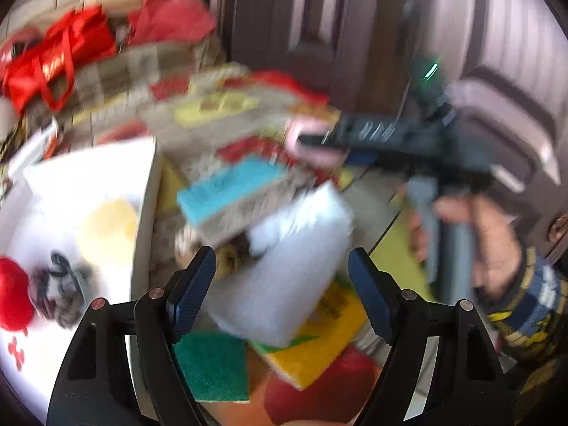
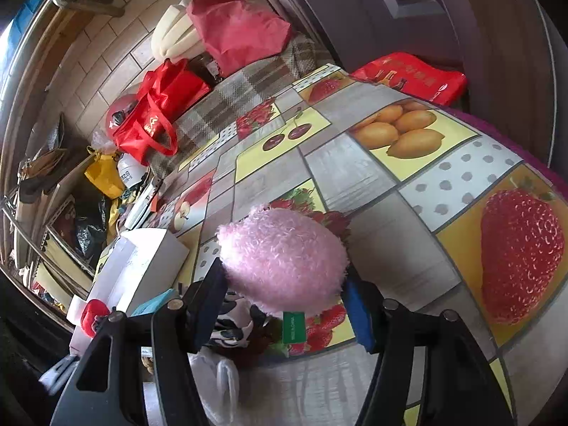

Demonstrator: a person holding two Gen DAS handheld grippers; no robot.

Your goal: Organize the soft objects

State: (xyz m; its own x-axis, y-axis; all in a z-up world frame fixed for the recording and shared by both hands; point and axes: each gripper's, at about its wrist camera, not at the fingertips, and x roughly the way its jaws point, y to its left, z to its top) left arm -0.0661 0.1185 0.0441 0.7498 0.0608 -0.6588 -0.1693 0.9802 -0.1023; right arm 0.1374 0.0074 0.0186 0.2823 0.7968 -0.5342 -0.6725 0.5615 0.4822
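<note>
In the right wrist view my right gripper (image 2: 284, 277) is shut on a fluffy pink plush (image 2: 284, 248) with a green tag, held just above the fruit-print tablecloth (image 2: 355, 177). The blurred left wrist view shows that same gripper (image 1: 316, 138) and pink plush (image 1: 305, 145) farther back. My left gripper (image 1: 280, 254) stands open over a white soft pad (image 1: 284, 273); the pad lies between the fingers, with a gap showing on each side. Around it lie a blue sponge (image 1: 227, 188), a green scouring pad (image 1: 213, 365) and a yellow sponge (image 1: 319, 344).
A white box (image 1: 88, 184) at the left holds a red plush (image 1: 14, 294), a pale yellow round piece (image 1: 106, 230) and a dark knitted thing (image 1: 60, 284). Red bags (image 2: 159, 117) sit at the table's far end. A dark door (image 1: 355, 17) stands behind. A hand (image 1: 490, 248) grips the right tool.
</note>
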